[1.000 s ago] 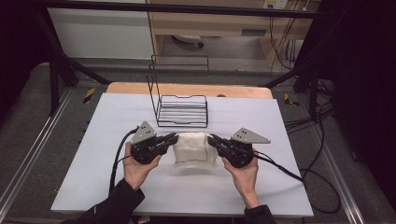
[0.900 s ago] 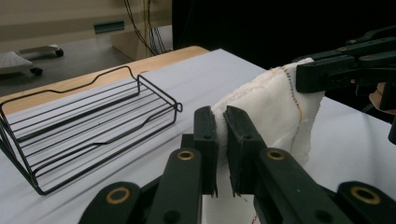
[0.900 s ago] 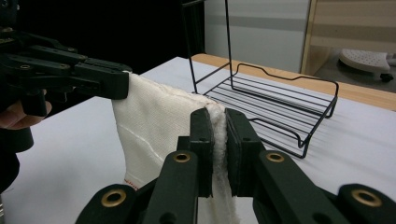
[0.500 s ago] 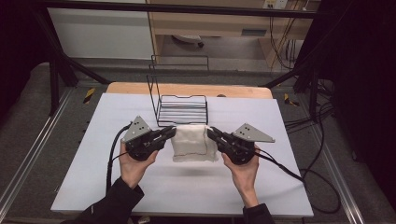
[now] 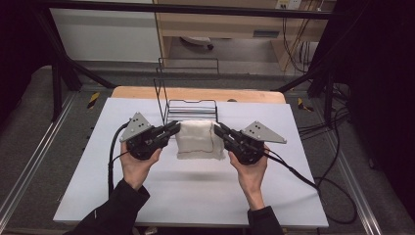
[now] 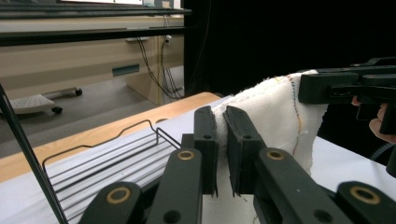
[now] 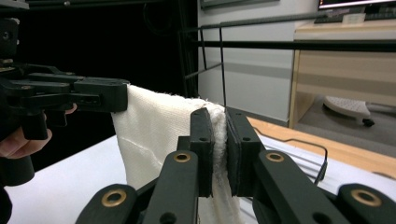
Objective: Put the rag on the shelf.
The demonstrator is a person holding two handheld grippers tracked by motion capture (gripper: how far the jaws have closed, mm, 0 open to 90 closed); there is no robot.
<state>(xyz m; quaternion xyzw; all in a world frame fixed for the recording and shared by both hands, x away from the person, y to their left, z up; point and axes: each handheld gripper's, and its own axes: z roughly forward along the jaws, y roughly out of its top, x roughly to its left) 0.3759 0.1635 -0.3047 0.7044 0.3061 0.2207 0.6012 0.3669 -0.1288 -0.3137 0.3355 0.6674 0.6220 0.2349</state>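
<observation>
A folded white cloth (image 5: 198, 140) with thin coloured stitching hangs in the air between both grippers, above the white table. My left gripper (image 5: 175, 128) is shut on the cloth's left top corner, its jaws pinching the cloth (image 6: 275, 112) in the left gripper view. My right gripper (image 5: 218, 129) is shut on the right top corner; the cloth (image 7: 159, 126) is clamped between its black jaws. The cloth's lower edge hangs just in front of the black wire rack (image 5: 188, 110).
The wire rack (image 6: 107, 158) stands at the back middle of the white table (image 5: 195, 196), with a tall wire upright on its left side. A wooden strip (image 5: 195, 93) runs along the far table edge. Cables (image 5: 293, 171) trail from both grippers.
Both grippers have lifted the cloth off the table and carried it forward toward the rack. The cloth now hangs taut between them instead of lying flat.
</observation>
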